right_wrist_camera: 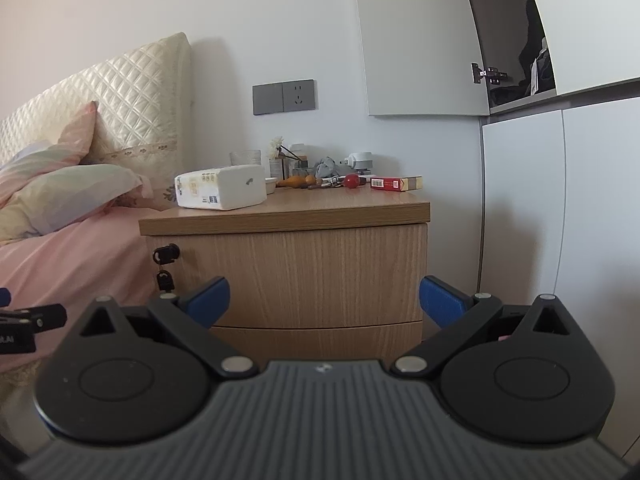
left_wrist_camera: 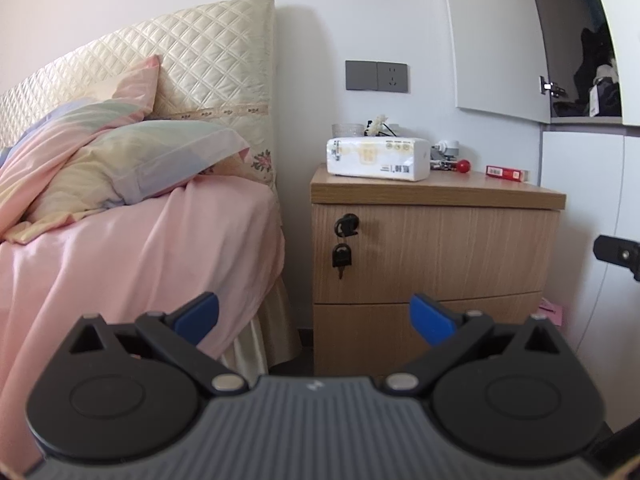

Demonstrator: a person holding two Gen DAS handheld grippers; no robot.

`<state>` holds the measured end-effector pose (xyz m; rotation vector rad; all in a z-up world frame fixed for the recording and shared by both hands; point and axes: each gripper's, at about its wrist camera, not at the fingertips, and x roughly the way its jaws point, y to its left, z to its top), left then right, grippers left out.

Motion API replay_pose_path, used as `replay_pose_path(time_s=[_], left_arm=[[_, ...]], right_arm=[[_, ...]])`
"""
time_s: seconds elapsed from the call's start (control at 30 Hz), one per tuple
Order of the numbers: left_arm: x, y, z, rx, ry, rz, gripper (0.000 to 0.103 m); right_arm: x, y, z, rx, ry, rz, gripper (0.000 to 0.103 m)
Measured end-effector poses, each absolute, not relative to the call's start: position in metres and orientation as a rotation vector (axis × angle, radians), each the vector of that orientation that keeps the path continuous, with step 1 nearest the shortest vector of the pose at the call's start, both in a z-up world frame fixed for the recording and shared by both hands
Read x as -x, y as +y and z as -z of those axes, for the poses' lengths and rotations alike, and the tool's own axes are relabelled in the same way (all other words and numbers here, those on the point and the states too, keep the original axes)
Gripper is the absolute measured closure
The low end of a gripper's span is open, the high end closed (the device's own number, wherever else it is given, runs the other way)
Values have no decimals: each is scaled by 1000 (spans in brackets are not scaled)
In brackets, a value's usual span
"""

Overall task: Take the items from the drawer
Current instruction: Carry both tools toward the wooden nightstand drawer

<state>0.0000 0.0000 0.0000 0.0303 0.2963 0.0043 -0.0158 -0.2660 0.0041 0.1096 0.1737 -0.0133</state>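
Note:
A light wooden nightstand (left_wrist_camera: 436,248) (right_wrist_camera: 304,268) stands between the bed and a white wardrobe. Its upper drawer (left_wrist_camera: 460,252) (right_wrist_camera: 320,272) and lower drawer (left_wrist_camera: 392,336) (right_wrist_camera: 320,342) are both closed. A black key (left_wrist_camera: 346,225) (right_wrist_camera: 166,255) sits in the upper drawer's lock, with a second key hanging below it. My left gripper (left_wrist_camera: 314,316) is open and empty, some way in front of the nightstand. My right gripper (right_wrist_camera: 325,298) is open and empty too, facing the drawer fronts. What the drawers hold is hidden.
A white tissue pack (left_wrist_camera: 378,159) (right_wrist_camera: 222,188), a red box (left_wrist_camera: 506,172) (right_wrist_camera: 394,183), a red ball (right_wrist_camera: 352,181) and small clutter lie on the nightstand top. A pink bed (left_wrist_camera: 132,248) with pillows is at the left. The white wardrobe (right_wrist_camera: 560,220) is at the right, an upper door ajar.

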Motion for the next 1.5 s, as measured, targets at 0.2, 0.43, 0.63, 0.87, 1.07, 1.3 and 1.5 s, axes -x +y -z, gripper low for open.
replay_pose_path(time_s=[0.2,0.43,0.63,0.87,1.07,1.3,1.5], left_arm=[[0,0,0,-31,299,-6,0],[5,-1,-3,-19,292,-7,0],[9,1,-6,-28,292,-7,0],[14,4,-9,-38,289,-7,0],[14,0,-8,-45,291,-9,0],[11,-5,-7,-54,293,-10,0],[11,-9,-4,-65,290,-10,0]], right_arm=[[16,-265,-4,-105,179,12,0],[16,-266,-4,-102,182,11,0],[17,-267,-4,-103,183,12,0],[16,-266,-3,-100,189,4,0],[16,-266,-3,-96,191,4,0],[16,-269,-3,-93,194,6,0],[17,-271,-2,-94,197,12,0]])
